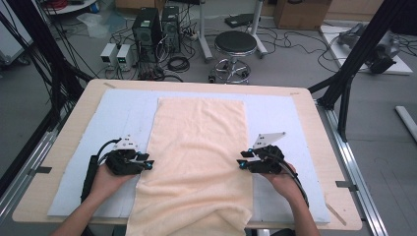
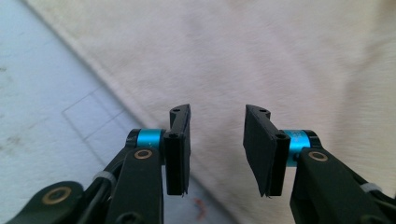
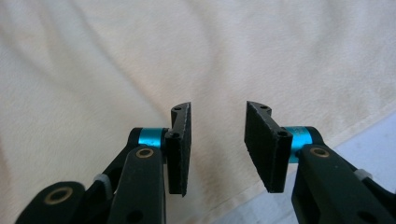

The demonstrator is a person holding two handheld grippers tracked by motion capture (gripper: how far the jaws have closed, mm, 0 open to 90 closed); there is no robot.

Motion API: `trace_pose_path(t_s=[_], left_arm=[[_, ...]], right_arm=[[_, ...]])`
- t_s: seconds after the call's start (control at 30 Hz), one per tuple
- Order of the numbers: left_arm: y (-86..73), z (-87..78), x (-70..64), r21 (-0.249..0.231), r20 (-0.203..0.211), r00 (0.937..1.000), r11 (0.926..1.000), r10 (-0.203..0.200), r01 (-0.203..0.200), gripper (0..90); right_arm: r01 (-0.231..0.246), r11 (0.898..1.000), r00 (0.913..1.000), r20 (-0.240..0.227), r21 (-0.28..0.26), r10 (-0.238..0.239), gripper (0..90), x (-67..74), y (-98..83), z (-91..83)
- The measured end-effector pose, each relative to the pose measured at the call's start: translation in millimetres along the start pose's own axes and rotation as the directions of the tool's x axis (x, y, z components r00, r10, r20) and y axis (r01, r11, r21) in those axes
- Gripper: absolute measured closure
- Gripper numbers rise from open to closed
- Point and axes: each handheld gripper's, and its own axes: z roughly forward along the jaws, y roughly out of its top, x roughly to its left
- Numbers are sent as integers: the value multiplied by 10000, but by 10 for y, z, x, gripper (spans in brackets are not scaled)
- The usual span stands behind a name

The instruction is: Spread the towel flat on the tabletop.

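A long cream towel [image 1: 196, 157] lies flat down the middle of the table, its near end hanging over the front edge. My left gripper [image 1: 149, 164] sits at the towel's left edge, jaws open and empty. In the left gripper view the gripper [image 2: 217, 140] hovers over the towel [image 2: 261, 60] just inside its hem. My right gripper [image 1: 241, 164] sits at the towel's right edge, likewise open. The right gripper view shows that gripper [image 3: 217, 137] parted above the towel [image 3: 187, 60], the hem running beneath it.
A pale blue mat [image 1: 280, 118] covers the wooden table [image 1: 88, 103] under the towel. Beyond the far edge stand a round stool [image 1: 235, 44], computer towers [image 1: 147, 29] and loose cables. Black frame posts [image 1: 354, 64] rise at the right and left.
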Motion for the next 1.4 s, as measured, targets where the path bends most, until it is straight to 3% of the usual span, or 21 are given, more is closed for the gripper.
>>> trace_pose_path(t_s=[0.03,0.1,0.2,0.27,0.33,0.37,0.47,0.6,0.7,0.77,0.87,0.97,1.03,1.1,1.17,1.2,1.33,1.4], left_arm=[[-3,4,11,-2,46,10000,10000,21,-21,612],[-3,0,-9,29,31,9999,9999,134,-134,605],[-5,-3,-67,140,36,9988,9987,493,-494,578],[-4,4,-87,125,55,9983,9983,574,-574,575],[-2,15,-98,170,10,9978,9976,667,-667,567],[0,19,-103,189,-29,9968,9966,800,-799,574],[5,26,-113,178,-207,9953,9954,947,-944,661],[30,67,-129,92,-351,9933,9939,1097,-1095,798],[35,76,-136,53,-435,9919,9928,1194,-1193,832],[44,84,-118,42,-461,9923,9934,1151,-1150,843],[87,120,-71,15,-783,9922,9953,968,-970,845],[141,187,-5,-212,-1237,9895,9968,744,-776,848],[156,231,44,-375,-1277,9907,9979,470,-522,847],[186,239,79,-341,-1242,9918,9988,306,-351,835],[203,176,72,-542,-1264,9915,9978,302,-373,789],[207,138,60,-691,-1185,9925,9969,296,-380,767],[188,-56,-58,-570,-1079,9904,9940,866,-931,678],[138,-165,-153,-808,-923,9907,9909,999,-1075,656]], right_arm=[[-51,10000,9994,-349,-47,50,625,-10,9,2],[-41,9996,9903,-1386,275,79,625,25,26,5],[590,9925,9879,-1490,1069,-426,653,147,8,8],[943,9831,9880,-1364,1566,-730,660,208,-31,17],[849,9866,9894,-1291,1393,-670,645,204,-53,3],[605,9928,9914,-1219,1030,-477,645,160,-53,-30],[282,9993,9991,-319,234,-275,638,60,-23,-105],[311,9986,9968,725,430,-341,611,-22,4,-21],[382,9934,9953,840,1080,-474,626,-46,-9,136],[401,9891,9959,741,1414,-510,692,-57,-13,231],[375,9905,9962,735,1320,-476,838,-110,13,263],[183,9915,9946,989,1289,-312,855,-187,47,302],[97,9920,9904,1353,1261,-269,856,-233,77,332],[-20,9941,9908,1347,1083,-127,845,-279,77,351],[-118,9959,9918,1274,902,2,774,-292,69,326],[-156,9977,9946,1035,665,86,742,-266,73,272],[509,9987,9940,964,86,-514,680,-45,131,19],[674,9977,9948,765,48,-676,656,75,137,-81]])
